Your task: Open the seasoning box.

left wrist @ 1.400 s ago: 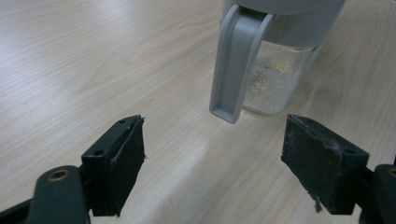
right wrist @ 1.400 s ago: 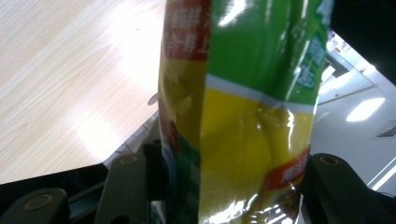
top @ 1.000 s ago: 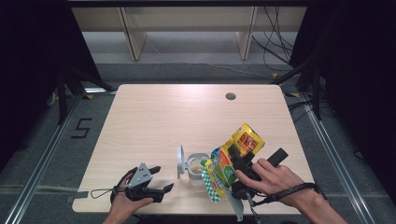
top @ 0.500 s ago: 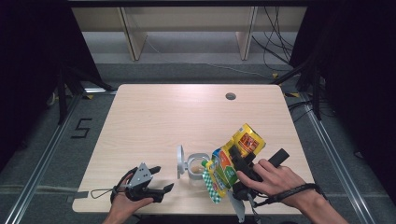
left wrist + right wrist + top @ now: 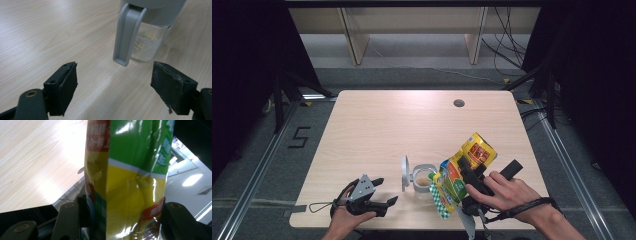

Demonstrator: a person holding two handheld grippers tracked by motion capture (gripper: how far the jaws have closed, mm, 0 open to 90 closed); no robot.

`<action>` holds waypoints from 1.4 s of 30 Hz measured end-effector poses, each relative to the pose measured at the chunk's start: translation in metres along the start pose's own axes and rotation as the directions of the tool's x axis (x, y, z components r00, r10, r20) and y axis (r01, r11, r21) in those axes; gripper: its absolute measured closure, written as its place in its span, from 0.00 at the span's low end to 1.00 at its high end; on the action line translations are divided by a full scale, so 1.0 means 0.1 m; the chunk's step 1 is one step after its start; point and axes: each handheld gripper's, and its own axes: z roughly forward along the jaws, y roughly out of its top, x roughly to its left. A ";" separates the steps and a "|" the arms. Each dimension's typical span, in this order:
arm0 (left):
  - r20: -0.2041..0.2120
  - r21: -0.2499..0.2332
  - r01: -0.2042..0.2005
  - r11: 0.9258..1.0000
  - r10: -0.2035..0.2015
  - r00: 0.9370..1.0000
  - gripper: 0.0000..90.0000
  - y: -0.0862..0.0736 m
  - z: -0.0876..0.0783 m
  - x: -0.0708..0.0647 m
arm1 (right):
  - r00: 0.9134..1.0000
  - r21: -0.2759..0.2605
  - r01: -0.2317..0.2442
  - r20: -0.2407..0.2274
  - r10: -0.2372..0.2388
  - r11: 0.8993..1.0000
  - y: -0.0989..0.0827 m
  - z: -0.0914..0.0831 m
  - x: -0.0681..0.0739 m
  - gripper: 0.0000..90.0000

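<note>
Nothing moved: right tongs [image 5: 464,172] clamp snack bag [image 5: 462,167] (over jar [image 5: 424,180]); left tongs [image 5: 382,192] gape.

Light wood table [image 5: 382,125] with round cable hole [image 5: 459,103]; grey carpeted floor [image 5: 257,165], "5" marked [image 5: 298,137]; pale shelf unit [image 5: 412,25] behind; black surroundings, loose cables [image 5: 507,55]
</note>
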 end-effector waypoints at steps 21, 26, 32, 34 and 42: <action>-0.009 0.019 -0.026 0.999 0.026 1.000 0.23 0.00 0.02 -0.03 | 0.999 -0.006 0.035 0.004 -0.034 0.999 0.01 -0.03 -0.02 0.59; -0.003 0.020 -0.028 0.999 0.028 1.000 0.23 -0.01 0.03 -0.04 | 1.000 0.003 0.021 0.003 -0.021 1.000 0.03 -0.03 -0.03 0.59; -0.001 0.027 -0.028 0.999 0.029 1.000 0.23 -0.01 0.04 -0.04 | 1.000 0.002 0.020 0.006 -0.020 1.000 0.02 -0.03 -0.01 0.59; -0.005 0.033 -0.042 0.999 0.042 0.999 0.23 0.00 0.04 -0.03 | 1.000 0.005 0.019 0.003 -0.019 1.000 0.01 -0.03 0.00 0.59; -0.004 0.035 -0.036 0.999 0.036 0.999 0.24 -0.01 0.05 -0.02 | 1.000 0.003 0.016 0.010 -0.016 1.000 0.01 -0.02 0.01 0.59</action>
